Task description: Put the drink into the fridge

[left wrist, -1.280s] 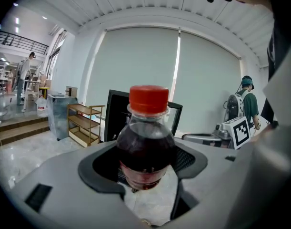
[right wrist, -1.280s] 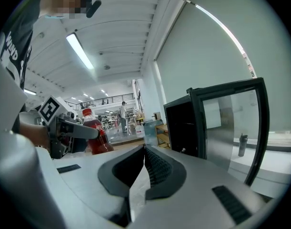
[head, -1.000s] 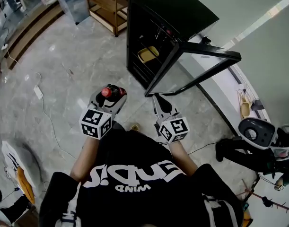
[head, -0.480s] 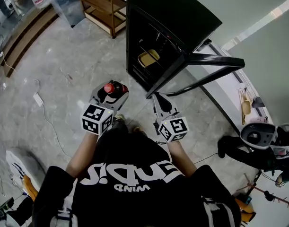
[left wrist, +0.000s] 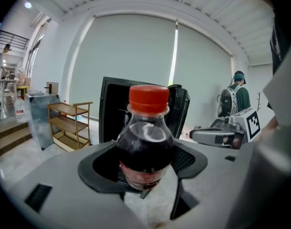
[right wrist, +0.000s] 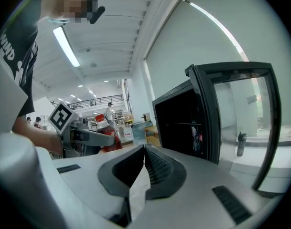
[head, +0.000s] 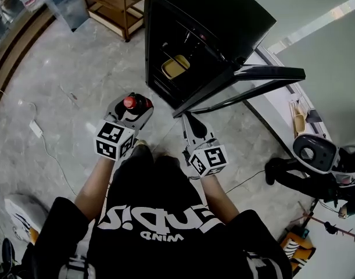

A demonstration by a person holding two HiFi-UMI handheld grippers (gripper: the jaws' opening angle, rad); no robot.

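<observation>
The fridge has drawn nearer; left tool clamps the drink.

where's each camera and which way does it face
Head view: on the person's head, looking steeply down at the open black fridge; their black t-shirt, left gripper and right gripper show.
Left gripper view: rides that gripper, looks along its jaws, shut on the cola bottle, toward the fridge.
Right gripper view: rides that gripper, looks along its shut, empty jaws at the fridge's glass door.
Shared: each gripper view shows the fridge and the other gripper.
</observation>
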